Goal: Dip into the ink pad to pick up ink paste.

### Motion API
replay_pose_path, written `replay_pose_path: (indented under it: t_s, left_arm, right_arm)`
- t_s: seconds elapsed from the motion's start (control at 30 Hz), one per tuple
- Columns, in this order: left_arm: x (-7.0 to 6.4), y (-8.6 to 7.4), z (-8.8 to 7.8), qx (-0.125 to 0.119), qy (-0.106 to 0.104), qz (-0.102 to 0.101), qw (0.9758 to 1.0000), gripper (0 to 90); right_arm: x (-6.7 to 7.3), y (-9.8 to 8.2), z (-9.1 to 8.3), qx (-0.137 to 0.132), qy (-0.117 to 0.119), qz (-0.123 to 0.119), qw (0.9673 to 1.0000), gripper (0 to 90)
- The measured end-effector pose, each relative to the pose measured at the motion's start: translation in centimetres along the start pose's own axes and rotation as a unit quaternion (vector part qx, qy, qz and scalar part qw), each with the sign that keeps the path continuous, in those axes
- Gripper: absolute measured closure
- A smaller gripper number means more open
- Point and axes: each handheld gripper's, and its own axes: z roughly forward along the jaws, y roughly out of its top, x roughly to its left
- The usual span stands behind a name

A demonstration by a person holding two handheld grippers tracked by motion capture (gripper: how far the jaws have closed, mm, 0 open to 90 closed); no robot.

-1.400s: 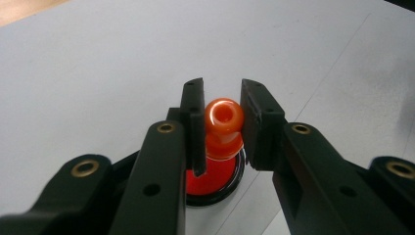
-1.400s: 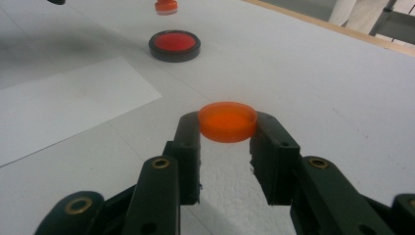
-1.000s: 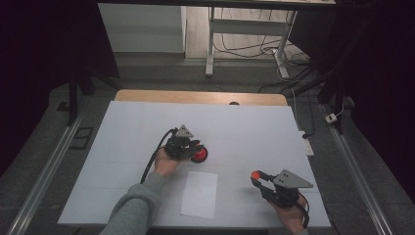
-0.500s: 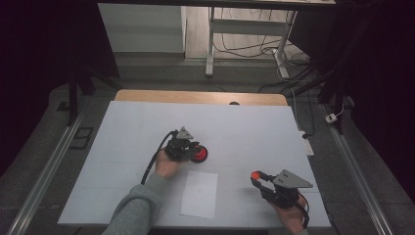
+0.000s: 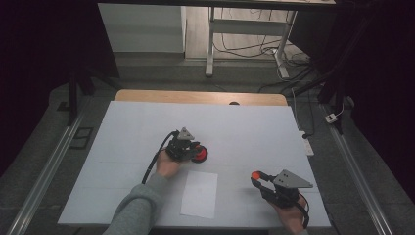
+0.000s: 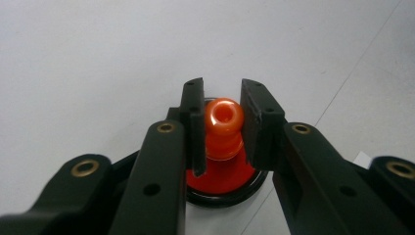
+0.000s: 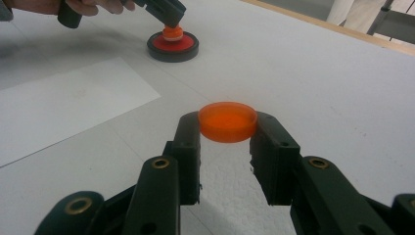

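Gripping an orange ribbed rubber knob, the left gripper is seen with its jaws closed against the knob's sides. The knob rises upright from a round red disc in a black ring, which stands on the white table sheet. A round, flat, translucent orange plastic cap is pinched by its rim between the tips of the right gripper, whose jaws are closed on it, above the sheet. In the high view the cap is placed to the right of the red disc and nearer the person, well apart from it. A white rectangular sheet of paper lies flat just in front of the disc, on the person's side, between the two hands. Beyond the disc, bare sheet runs to the wooden strip at the far edge, and wide bare room is left on both sides.
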Motion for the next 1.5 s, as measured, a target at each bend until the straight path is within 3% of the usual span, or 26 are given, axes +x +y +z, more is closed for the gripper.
replay_pose_path:
  t_s: [0.7,1.2,1.5]
  left_arm:
    - [-0.59,-0.50,0.38,0.001,0.016,0.025,0.9996,73.6]
    - [-0.69,-0.53,0.46,0.000,0.019,0.025,0.9995,73.7]
    - [-0.51,-0.51,0.50,0.000,0.014,0.013,0.9998,73.7]
  right_arm:
    - [-0.06,-0.05,-0.13,-0.002,0.000,0.005,1.0000,64.8]
    - [-0.04,-0.12,-0.21,0.000,0.000,0.004,1.0000,64.8]
    - [-0.01,-0.12,-0.21,0.001,-0.001,0.005,1.0000,64.8]
